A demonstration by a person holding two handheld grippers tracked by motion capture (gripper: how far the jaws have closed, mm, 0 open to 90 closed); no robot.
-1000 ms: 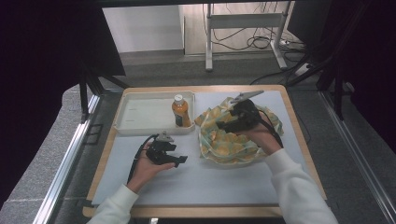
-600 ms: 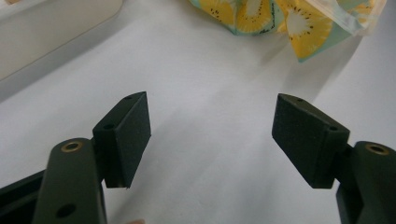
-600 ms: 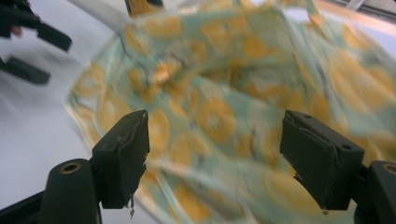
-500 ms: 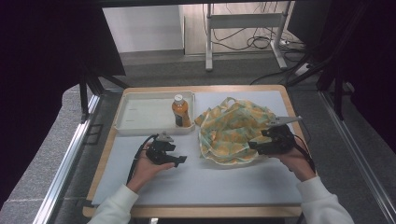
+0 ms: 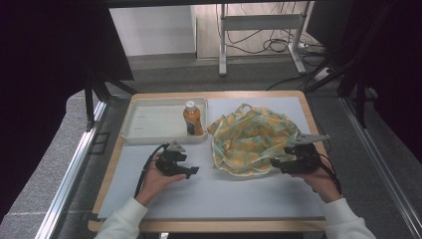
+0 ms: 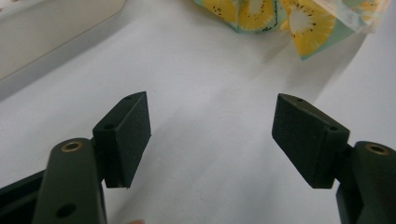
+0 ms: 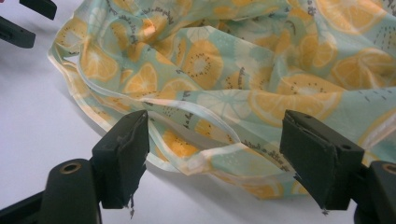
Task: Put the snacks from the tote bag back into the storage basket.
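Observation:
A crumpled plastic bag [image 5: 251,137] printed with orange and kiwi slices lies on the white mat, right of centre. My right gripper [image 5: 276,166] sits at the bag's near right edge and points left at it. Its jaws stand open, with a folded rim of the bag [image 7: 219,151] lying between the pads and neither pad pressing on it. My left gripper [image 5: 192,172] rests low over the mat left of the bag, open, with bare mat between its pads [image 6: 126,135]. The bag's edge [image 6: 299,23] lies just beyond them.
A white tray [image 5: 149,124] at the back left holds an upright bottle [image 5: 193,118] of orange drink with a white cap, in its right end. The mat covers a wooden-rimmed table [image 5: 311,119]. The left gripper's jaws [image 7: 23,21] show far off in the right gripper view.
My right gripper has moved from over the back of the bag to its near right edge and sunk lower. The left hand has stayed in place.

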